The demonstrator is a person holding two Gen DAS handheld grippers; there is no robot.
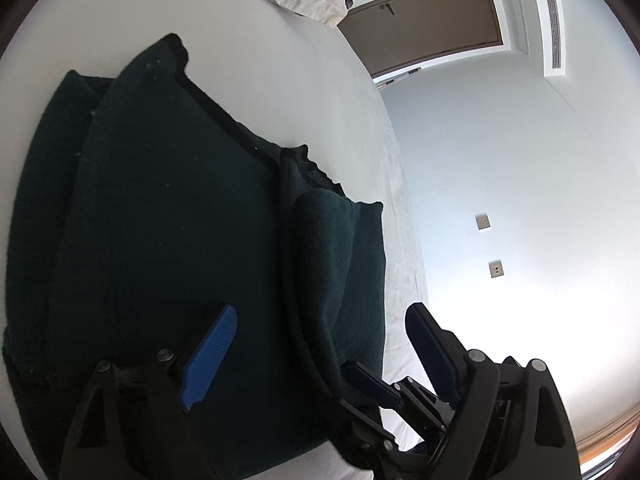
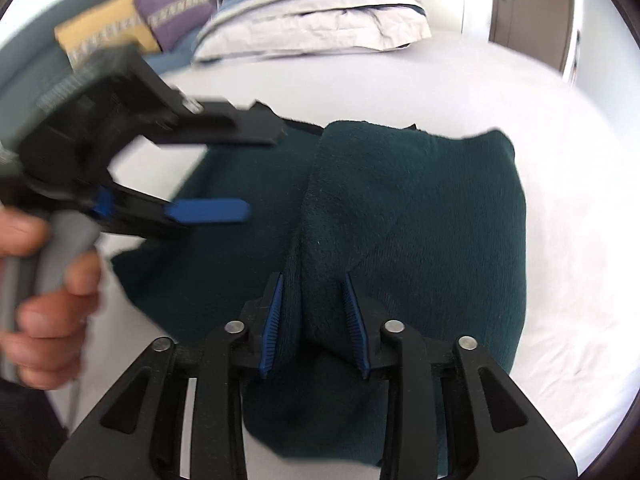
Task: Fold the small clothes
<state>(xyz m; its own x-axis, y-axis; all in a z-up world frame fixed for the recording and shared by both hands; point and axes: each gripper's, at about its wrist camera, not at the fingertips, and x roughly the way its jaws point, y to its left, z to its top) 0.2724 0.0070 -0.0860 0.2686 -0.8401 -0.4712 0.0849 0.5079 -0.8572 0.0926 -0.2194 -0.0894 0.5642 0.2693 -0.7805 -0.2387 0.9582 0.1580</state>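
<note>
A dark green knit garment [image 1: 160, 220] lies partly folded on the white bed [image 1: 280, 60]; it also shows in the right wrist view [image 2: 420, 208]. My left gripper [image 1: 320, 320] is open and empty, hovering over the garment's right side; it shows blurred in the right wrist view [image 2: 256, 176], held by a hand. My right gripper [image 2: 314, 300] is shut on a thick fold of the garment, its blue pads [image 2: 273, 320] pressing the bunched cloth from both sides.
Folded bedding and pillows [image 2: 320, 12] lie at the bed's head, with purple [image 2: 172, 12] and yellow [image 2: 100, 36] cushions. A brown door [image 1: 424, 24] and white wall [image 1: 520, 200] with sockets stand past the bed's edge.
</note>
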